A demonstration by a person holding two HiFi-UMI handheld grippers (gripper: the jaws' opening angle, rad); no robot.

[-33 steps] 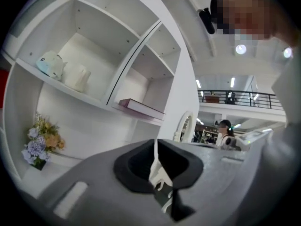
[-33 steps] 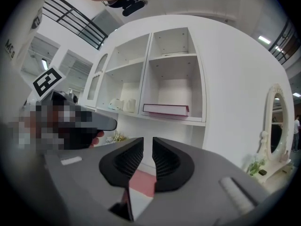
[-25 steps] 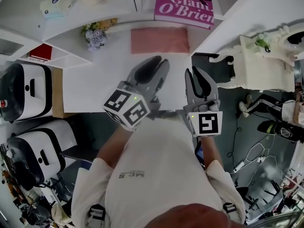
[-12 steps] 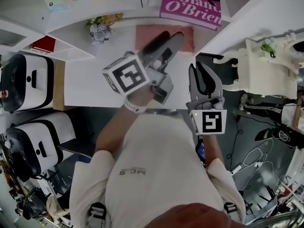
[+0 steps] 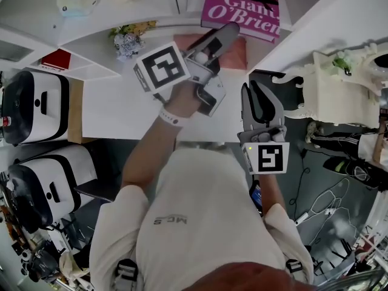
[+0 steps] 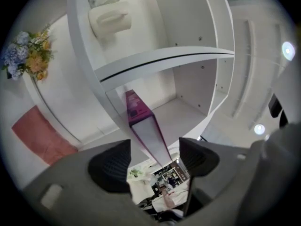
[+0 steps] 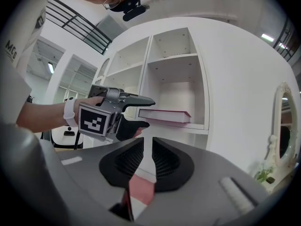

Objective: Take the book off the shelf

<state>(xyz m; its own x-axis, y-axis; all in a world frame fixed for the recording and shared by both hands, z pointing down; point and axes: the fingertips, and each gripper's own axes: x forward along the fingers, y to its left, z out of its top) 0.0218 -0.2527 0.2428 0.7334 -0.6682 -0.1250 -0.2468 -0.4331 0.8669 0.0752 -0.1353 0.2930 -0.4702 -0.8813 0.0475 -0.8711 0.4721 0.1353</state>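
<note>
My left tongs (image 6: pixel 153 157) are opening wide. The pink book (image 6: pixel 143 126) lies flat on the shelf (image 6: pixel 188 109) in mid-frame, its near end pointing between my jaws, not pinched. My right tongs (image 7: pixel 146 161) wait farther back, closed and empty.

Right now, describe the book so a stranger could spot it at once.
Start at the white shelf. In its lower right compartment, just above the pink cloth, a book lies flat. Its magenta cover with large white lettering sets it apart from the plain, paler cloth.
</note>
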